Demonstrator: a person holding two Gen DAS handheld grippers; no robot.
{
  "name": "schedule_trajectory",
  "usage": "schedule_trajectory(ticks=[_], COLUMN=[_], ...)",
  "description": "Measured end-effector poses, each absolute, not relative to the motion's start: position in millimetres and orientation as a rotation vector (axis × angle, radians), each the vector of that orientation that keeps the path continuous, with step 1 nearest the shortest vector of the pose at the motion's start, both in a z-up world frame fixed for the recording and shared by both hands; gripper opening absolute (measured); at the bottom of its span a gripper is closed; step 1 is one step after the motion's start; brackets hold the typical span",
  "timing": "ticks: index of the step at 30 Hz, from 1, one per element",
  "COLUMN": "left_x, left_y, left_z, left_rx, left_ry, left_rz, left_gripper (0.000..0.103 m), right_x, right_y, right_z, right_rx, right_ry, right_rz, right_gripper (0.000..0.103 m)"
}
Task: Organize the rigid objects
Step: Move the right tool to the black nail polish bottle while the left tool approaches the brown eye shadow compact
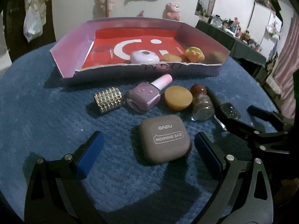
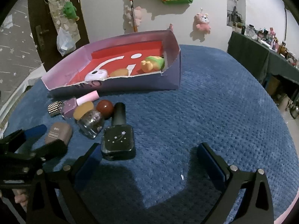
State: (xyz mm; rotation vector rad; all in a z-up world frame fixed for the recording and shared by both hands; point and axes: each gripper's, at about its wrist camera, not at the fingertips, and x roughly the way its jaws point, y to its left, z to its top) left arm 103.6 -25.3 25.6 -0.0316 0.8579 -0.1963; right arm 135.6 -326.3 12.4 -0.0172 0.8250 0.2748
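Observation:
A taupe eye-shadow case (image 1: 164, 139) lies on the blue cloth between the fingers of my left gripper (image 1: 149, 149), which is open and not touching it. Beyond the case stand a rhinestone cylinder (image 1: 108, 99), a purple nail polish bottle (image 1: 145, 95) lying down, an orange disc (image 1: 178, 98) and a glitter bottle (image 1: 201, 102) with a red-brown cap. A black nail polish bottle (image 2: 118, 141) lies just inside the left finger of my right gripper (image 2: 149, 158), which is open. The purple box (image 1: 130, 71) with a red floor holds a lilac round device (image 1: 143, 57), another orange disc (image 1: 172, 57) and a yellow-green toy (image 1: 194, 53).
The blue cloth (image 2: 214, 102) stretches wide to the right of the objects. The box (image 2: 140, 83) has a torn front wall. Plush toys and bags hang on the wall behind. A dark table with many small items stands at far right.

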Motion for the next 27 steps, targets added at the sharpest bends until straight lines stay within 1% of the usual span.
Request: schedule_trajectory(ticks=[9, 17, 21, 22, 24, 26, 27], left_x=[98.0, 103.3, 107.1, 107.6, 109.1, 111.6, 112.4], left_y=[8.9, -4.8, -9.7, -10.4, -12.1, -13.9, -14.2], left_z=[32.0, 37.6, 38.8, 39.0, 38.7, 37.1, 36.2], left_rx=[0.027, 0.069, 0.1, 0.109, 0.12, 0.117, 0.113], left_ry=[0.837, 0.817, 0.807, 0.805, 0.807, 0.824, 0.829], left_rz=[-0.155, -0.255, -0.256, -0.257, -0.268, -0.288, -0.296], left_gripper=[0.099, 0.098, 0.097, 0.096, 0.085, 0.081, 0.076], right_x=[135.0, 136.2, 137.5, 138.9, 142.6, 146.2, 146.9], right_y=[-317.2, -304.7, -299.1, -298.4, -297.5, -297.2, -297.1], right_z=[12.9, 15.9, 17.3, 17.4, 16.9, 15.2, 14.5], right_rx=[-0.032, -0.082, -0.122, -0.122, -0.114, -0.102, -0.101], right_ry=[0.817, 0.81, 0.811, 0.815, 0.828, 0.844, 0.845], right_rz=[0.326, 0.382, 0.392, 0.396, 0.406, 0.415, 0.413], right_gripper=[0.103, 0.103, 0.096, 0.093, 0.087, 0.083, 0.082])
